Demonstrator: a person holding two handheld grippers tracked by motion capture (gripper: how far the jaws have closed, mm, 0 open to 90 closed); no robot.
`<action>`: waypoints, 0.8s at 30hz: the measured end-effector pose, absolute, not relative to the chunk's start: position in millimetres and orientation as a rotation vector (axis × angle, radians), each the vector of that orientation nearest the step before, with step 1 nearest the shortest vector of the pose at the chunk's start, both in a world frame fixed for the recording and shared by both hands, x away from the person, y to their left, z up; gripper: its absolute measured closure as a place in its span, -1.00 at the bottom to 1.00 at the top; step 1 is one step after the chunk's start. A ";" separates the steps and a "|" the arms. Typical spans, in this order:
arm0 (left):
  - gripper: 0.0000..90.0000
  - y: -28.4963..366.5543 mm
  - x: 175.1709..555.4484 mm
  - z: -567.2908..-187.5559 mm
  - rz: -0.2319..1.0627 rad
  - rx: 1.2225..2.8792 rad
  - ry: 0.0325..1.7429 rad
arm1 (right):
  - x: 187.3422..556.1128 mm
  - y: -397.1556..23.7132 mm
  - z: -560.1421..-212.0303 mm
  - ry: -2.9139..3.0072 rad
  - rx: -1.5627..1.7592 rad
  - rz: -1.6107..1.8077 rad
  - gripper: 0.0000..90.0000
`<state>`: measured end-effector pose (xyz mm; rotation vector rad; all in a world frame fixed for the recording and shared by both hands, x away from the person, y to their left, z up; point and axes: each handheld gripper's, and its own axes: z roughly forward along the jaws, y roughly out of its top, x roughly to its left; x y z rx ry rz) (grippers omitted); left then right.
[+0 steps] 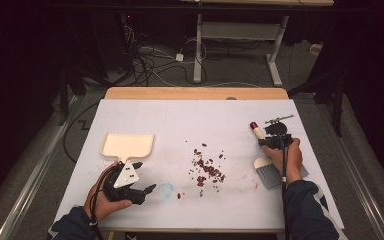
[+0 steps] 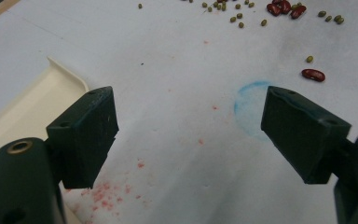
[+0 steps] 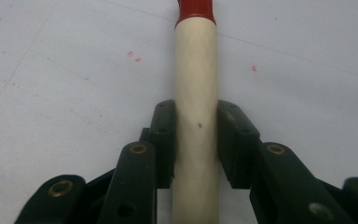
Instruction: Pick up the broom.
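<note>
High view: on the white counter [image 1: 145, 120], a loose scatter of dark red beans [image 1: 207, 169] lies unswept, so the sweeping looks barely begun. A cream plastic dustpan [image 1: 128, 145] sits well left of the beans, empty. The left claw [image 1: 147, 191], just below the dustpan, is spread and holds nothing. Right of the beans, the right claw [image 1: 271, 142] has closed on the pale wooden handle of a small brush with grey bristles and a red handle tip [image 1: 266, 167], which lies flat on the counter.

Left gripper view: spread jaws frame bare counter, with the dustpan's rim at left and red beans and small green beans beyond.

Right gripper view: both jaws pinch the brush handle, its red tip pointing away. Lifting and sweeping remain.
</note>
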<state>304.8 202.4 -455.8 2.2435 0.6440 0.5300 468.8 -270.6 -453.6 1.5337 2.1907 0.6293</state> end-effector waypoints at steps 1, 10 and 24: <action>-0.60 203.0 304.8 -455.8 0.530 2.242 0.647 | 467.9 -270.8 -453.4 2.194 1.524 0.637 0.56; -0.60 204.6 303.7 -456.3 0.534 2.242 0.658 | 435.6 -278.6 -433.8 2.053 1.426 0.911 0.56; -0.60 203.2 300.2 -449.0 0.536 2.201 0.674 | 360.4 -301.6 -391.8 1.846 1.173 1.309 0.56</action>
